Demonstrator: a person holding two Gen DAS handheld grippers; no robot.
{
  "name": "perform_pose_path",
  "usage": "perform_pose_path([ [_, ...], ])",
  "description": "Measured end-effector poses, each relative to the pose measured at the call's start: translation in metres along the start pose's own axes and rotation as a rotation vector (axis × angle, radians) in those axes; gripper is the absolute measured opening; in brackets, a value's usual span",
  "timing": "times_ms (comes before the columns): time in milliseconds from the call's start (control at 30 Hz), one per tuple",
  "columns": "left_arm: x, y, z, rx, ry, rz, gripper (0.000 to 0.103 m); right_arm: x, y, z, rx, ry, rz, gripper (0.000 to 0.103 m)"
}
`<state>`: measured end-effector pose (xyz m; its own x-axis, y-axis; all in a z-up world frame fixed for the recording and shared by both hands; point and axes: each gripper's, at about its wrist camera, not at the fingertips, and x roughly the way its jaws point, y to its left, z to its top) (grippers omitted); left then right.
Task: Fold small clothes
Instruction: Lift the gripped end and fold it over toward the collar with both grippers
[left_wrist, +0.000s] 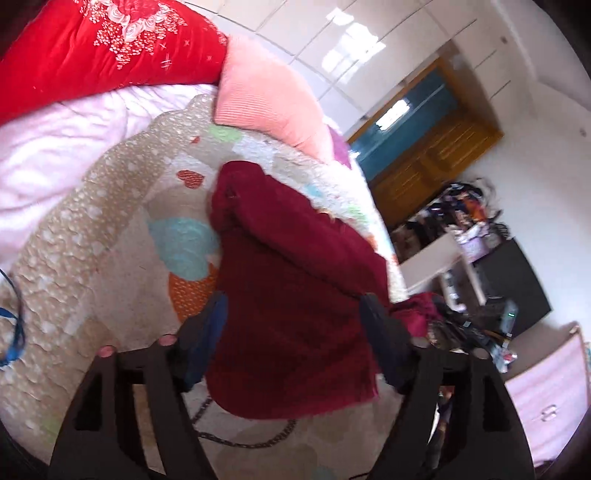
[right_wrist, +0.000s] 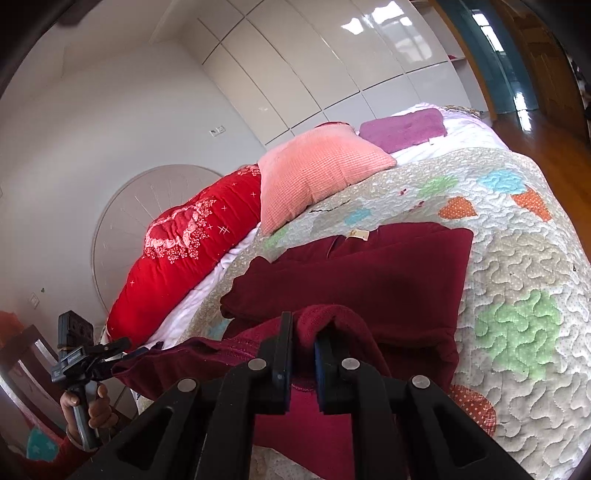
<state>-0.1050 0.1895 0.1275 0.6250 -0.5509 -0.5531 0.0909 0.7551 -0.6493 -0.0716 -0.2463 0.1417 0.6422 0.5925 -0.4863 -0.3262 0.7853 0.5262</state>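
The right gripper has its jaws pinched on a raised fold of the dark red knitted garment, the cloth bunched up between the two pads. From there the garment runs away across the patchwork quilt on the bed, lying partly folded, with a small pale label showing near its far edge. Its near hem hangs off towards the left of the right wrist view, where the left gripper is seen from the side, held by a hand around its handle.

In the left wrist view the left gripper has its jaws spread wide, one finger on either side of the same garment; neither pad visibly presses on the cloth, which lies draped between and beyond them.

Behind the garment on the bed sit a pink ribbed pillow, a purple pillow and a rolled red flowered quilt. A white wall of glossy wardrobe doors stands beyond the bed.
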Motion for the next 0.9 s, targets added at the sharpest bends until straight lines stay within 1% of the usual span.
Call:
perform_pose_path([
  [100, -0.008, 0.0, -0.006, 0.026, 0.003, -0.08, 0.081, 0.0, 0.0, -0.001, -0.01, 0.0, -0.008, 0.008],
  [167, -0.019, -0.004, -0.012, 0.082, -0.01, -0.137, 0.083, 0.0, 0.0, -0.001, -0.014, 0.0, -0.011, 0.008],
  [200, -0.023, -0.006, -0.013, 0.104, -0.018, -0.148, 0.086, 0.0, 0.0, -0.001, -0.015, 0.002, -0.013, 0.008],
  [233, -0.028, -0.009, -0.018, 0.145, -0.034, -0.156, 0.088, 0.0, 0.001, -0.001, -0.016, 0.003, -0.015, 0.008],
  [300, -0.032, -0.013, -0.025, 0.205, -0.046, -0.151, 0.092, 0.0, 0.001, -0.001, -0.016, 0.006, -0.018, 0.008],
  [400, -0.027, -0.023, -0.038, 0.312, 0.006, -0.145, 0.092, 0.0, 0.001, -0.001, -0.015, 0.009, -0.024, 0.008],
  [433, -0.023, -0.027, -0.044, 0.353, 0.033, -0.131, 0.092, 0.0, 0.001, -0.001, -0.016, 0.009, -0.025, 0.008],
  [500, -0.017, -0.03, -0.05, 0.396, 0.042, -0.093, 0.092, 0.0, 0.002, -0.001, -0.017, 0.01, -0.027, 0.008],
  [533, -0.013, -0.031, -0.051, 0.405, 0.038, -0.07, 0.092, 0.0, 0.002, -0.001, -0.018, 0.009, -0.025, 0.008],
  [567, -0.008, -0.029, -0.051, 0.4, 0.04, -0.065, 0.092, 0.0, 0.003, -0.001, -0.019, 0.009, -0.025, 0.008],
  [633, 0.004, -0.025, -0.044, 0.364, 0.047, -0.066, 0.092, 0.001, 0.002, -0.001, -0.018, 0.01, -0.025, 0.008],
  [700, 0.016, -0.023, -0.038, 0.345, 0.035, -0.064, 0.092, 0.002, 0.001, -0.001, -0.017, 0.012, -0.028, 0.008],
  [733, 0.024, -0.025, -0.035, 0.354, 0.034, -0.055, 0.087, 0.003, 0.001, 0.0, -0.018, 0.013, -0.03, 0.008],
  [767, 0.029, -0.028, -0.033, 0.37, 0.034, -0.041, 0.077, 0.004, 0.0, 0.001, -0.017, 0.013, -0.034, 0.008],
  [800, 0.036, -0.033, -0.029, 0.402, 0.037, -0.015, 0.048, 0.005, -0.001, 0.002, -0.015, 0.012, -0.038, 0.008],
  [833, 0.045, -0.04, -0.025, 0.443, 0.045, 0.023, 0.025, 0.006, -0.002, 0.004, -0.013, 0.008, -0.042, 0.008],
  [867, 0.05, -0.046, -0.019, 0.471, 0.04, 0.048, 0.019, 0.007, -0.003, 0.007, -0.013, 0.001, -0.048, 0.008],
  [900, 0.054, -0.05, -0.012, 0.49, 0.022, 0.059, 0.014, 0.008, -0.004, 0.012, -0.012, -0.007, -0.055, 0.008],
])
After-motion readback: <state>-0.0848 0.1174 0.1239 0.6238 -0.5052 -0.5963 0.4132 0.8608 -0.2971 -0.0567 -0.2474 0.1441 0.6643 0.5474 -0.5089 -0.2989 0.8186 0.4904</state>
